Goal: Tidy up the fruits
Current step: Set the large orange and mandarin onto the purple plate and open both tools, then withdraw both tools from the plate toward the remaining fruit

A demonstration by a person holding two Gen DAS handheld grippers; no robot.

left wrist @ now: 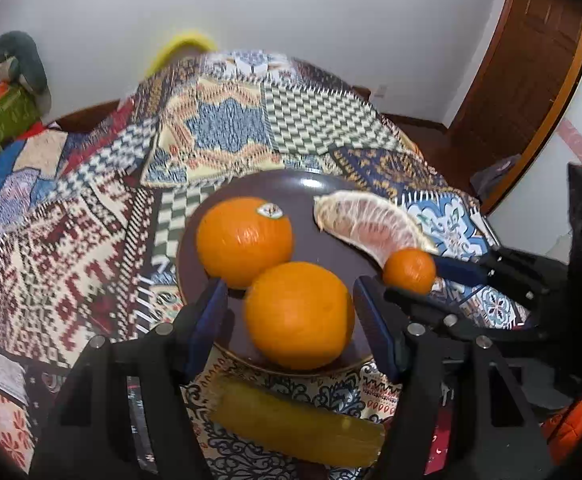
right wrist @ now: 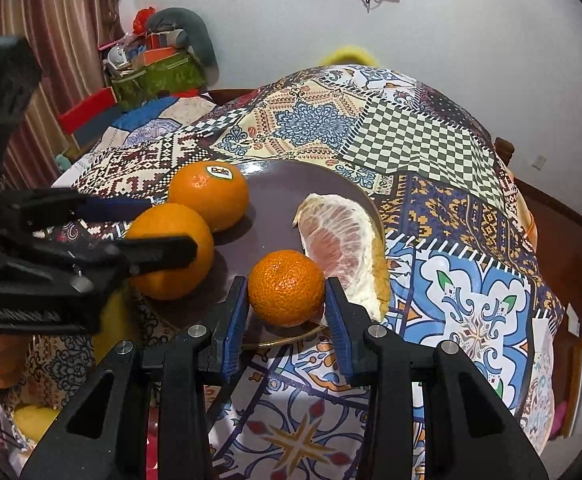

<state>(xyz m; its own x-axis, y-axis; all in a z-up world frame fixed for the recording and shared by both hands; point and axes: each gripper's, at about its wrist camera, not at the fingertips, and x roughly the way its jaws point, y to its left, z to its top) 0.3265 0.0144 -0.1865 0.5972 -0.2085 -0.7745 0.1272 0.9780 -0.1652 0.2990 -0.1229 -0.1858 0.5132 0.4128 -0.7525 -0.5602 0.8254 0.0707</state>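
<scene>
Both grippers are low over the dark brown round plate (right wrist: 291,184), which sits on the patchwork-patterned cloth covering the surface (right wrist: 471,288).

Step in hand, as I judge it: setting the two held fruits down on the plate. To do it well, lower each until the fruit bears on the plate, then part the jaws slowly so nothing rolls; release the tangerine clear of the plate rim.

Right gripper (right wrist: 287,308): jaws narrowly set, blue pads pressed on both sides of the small dimpled orange tangerine (right wrist: 286,288). It sits at the near rim of the plate, touching the peeled pink pomelo segment (right wrist: 343,248) beside it.

Left gripper (left wrist: 291,316): jaws about half spread, straddling the large smooth orange (left wrist: 299,316). Right wrist view shows one finger against its side; gripped, I judge.

Farther: a second large orange with a sticker (left wrist: 245,240), touching the first.

Near edge, off the plate: a blurred yellow strip (left wrist: 295,424), identity unclear.
</scene>
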